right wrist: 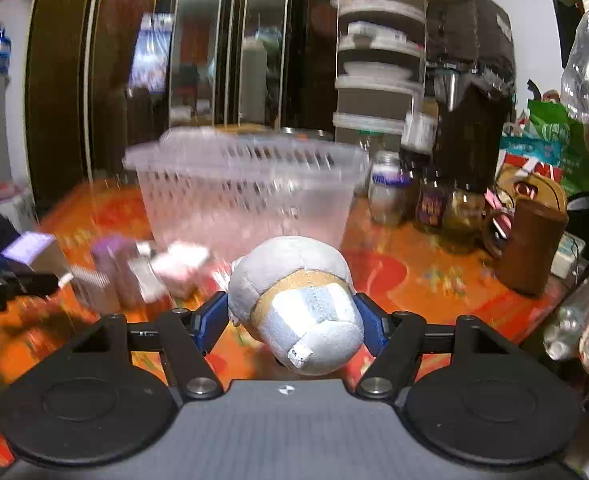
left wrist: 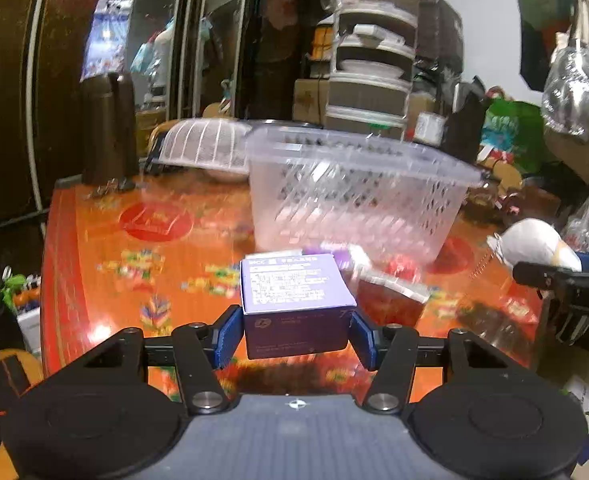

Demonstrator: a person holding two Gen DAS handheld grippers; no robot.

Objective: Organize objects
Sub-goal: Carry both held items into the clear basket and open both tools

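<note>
Your left gripper point(left wrist: 296, 334) clamps a light, stiff purple carton point(left wrist: 294, 300) by its sides; your right gripper point(right wrist: 292, 320) squeezes a soft plush toy point(right wrist: 298, 304) around its middle.

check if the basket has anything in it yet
Cannot tell: the basket stands upright on the table, but its latticed walls are blurred and neither view looks inside over the rim.

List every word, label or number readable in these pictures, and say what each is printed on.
None reads with certainty.
Purple box in the left gripper: printed lines, too blurred.
Tag on the plush toy in the right gripper: too small.
Red emblem on the table: blurred.
</note>
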